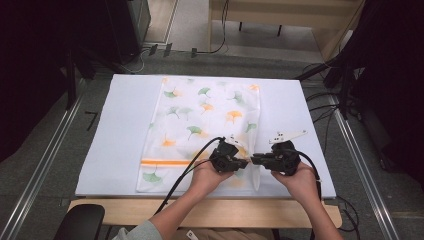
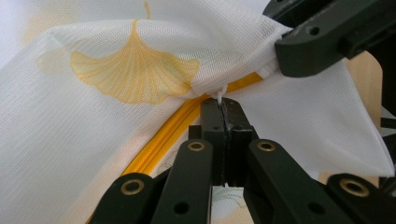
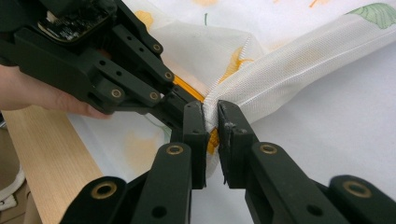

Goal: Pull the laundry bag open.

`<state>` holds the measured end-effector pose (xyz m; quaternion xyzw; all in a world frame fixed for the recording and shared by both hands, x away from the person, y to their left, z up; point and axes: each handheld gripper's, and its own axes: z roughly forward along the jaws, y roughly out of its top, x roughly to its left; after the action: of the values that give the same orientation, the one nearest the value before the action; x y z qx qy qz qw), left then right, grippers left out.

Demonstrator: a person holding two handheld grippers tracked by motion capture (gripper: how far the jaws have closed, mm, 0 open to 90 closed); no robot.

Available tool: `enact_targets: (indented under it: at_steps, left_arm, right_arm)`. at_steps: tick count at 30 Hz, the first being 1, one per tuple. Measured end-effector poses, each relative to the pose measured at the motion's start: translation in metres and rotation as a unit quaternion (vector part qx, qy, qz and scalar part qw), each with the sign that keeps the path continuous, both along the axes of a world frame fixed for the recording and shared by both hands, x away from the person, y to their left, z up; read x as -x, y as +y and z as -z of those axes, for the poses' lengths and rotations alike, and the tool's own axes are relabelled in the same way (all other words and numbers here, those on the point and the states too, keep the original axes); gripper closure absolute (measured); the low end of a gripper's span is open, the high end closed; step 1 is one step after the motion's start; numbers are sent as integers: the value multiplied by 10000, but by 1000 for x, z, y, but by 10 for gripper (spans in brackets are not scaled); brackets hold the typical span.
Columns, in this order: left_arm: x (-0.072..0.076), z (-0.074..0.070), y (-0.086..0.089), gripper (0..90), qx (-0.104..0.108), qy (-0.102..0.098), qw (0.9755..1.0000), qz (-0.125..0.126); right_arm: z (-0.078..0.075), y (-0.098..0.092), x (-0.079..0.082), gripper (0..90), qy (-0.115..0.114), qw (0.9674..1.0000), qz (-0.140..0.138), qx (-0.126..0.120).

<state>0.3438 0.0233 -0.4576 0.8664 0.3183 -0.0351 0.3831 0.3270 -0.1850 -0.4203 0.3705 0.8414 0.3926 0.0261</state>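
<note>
- I have a mesh bag (image 1: 200,130) with leaf prints lying flat on the white table (image 1: 125,125); its near right corner is lifted between my two grippers.
- My left gripper (image 2: 223,103) is clenched on a small white tab, which I take to be the zipper pull (image 2: 219,93), right at the end of the yellow zipper (image 2: 159,144).
- My right gripper (image 3: 212,116) is clamped on the bunched edge of the bag just beside that zipper end, acting as the anchor. In the high view the two grippers meet tip to tip near the table's front edge.
- I judge the step in hand to be the start of unzipping or zipping: both grips are set, nothing has travelled yet.
- Next, I'd hold the right grip steady and draw the left along the zipper line, keeping the mesh taut so the slider doesn't snag or the tab slip out.
</note>
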Motion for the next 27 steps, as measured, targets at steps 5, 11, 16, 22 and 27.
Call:
enact_targets:
  at_steps: [5, 11, 16, 22, 27]
  left_arm:
    - [-4, -3, 8, 900, 9, 128, 9999, -37]
    - [-4, -4, 11, 900, -24, 120, 9999, -18]
    - [-3, -5, 14, 900, 3, 135, 9999, -58]
    - [-9, -3, 25, 900, -31, 247, 9996, -130]
    - [-10, -7, 54, 900, -323, 232, 9990, -217]
  right_arm:
    - [1, -2, 0, 839, -22, 9999, 57, 127]
    - [1, 1, 2, 842, -35, 9999, -7, 115]
    - [-1, 0, 4, 845, -63, 9999, -8, 105]
    - [-4, -6, 6, 846, -88, 9999, 61, 67]
    - [-1, -16, 5, 846, -48, 9998, 174, 45]
